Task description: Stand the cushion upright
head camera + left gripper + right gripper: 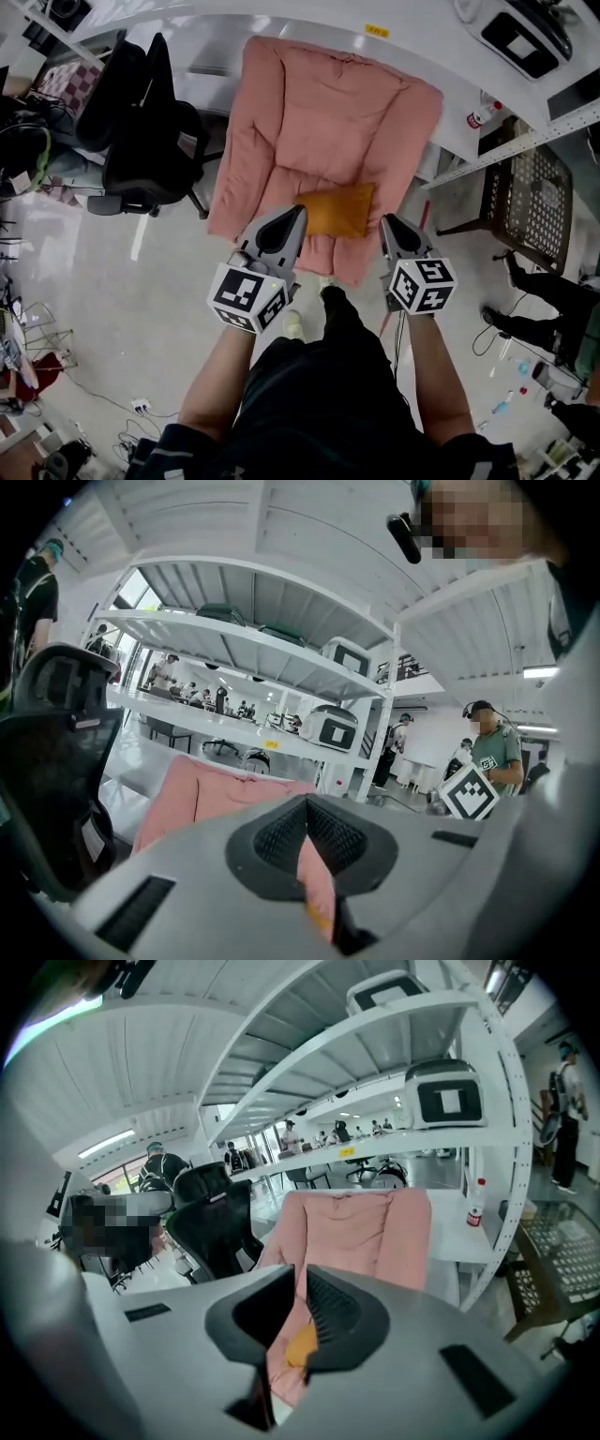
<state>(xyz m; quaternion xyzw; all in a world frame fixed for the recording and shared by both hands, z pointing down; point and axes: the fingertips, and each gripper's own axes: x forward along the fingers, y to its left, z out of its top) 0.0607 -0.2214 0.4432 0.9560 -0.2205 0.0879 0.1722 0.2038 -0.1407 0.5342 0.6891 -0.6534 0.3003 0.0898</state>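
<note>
Cushion (336, 210) lies flat, long side crosswise, just ahead between left gripper (299, 214) and right gripper (386, 223) — both closed, empty.

The cushion (337, 211) is matt orange cloth. The lounger (328, 112) is soft, quilted pink cloth. The left gripper (298, 214) and right gripper (386, 222) have smooth, matt grey plastic shells and black ribbed pads (333, 1312). The floor (112, 309) is pale and glossy. The far-left office chair (141, 141) looks like black mesh and plastic. The shelving (375, 1026) looks like white painted metal.
</note>
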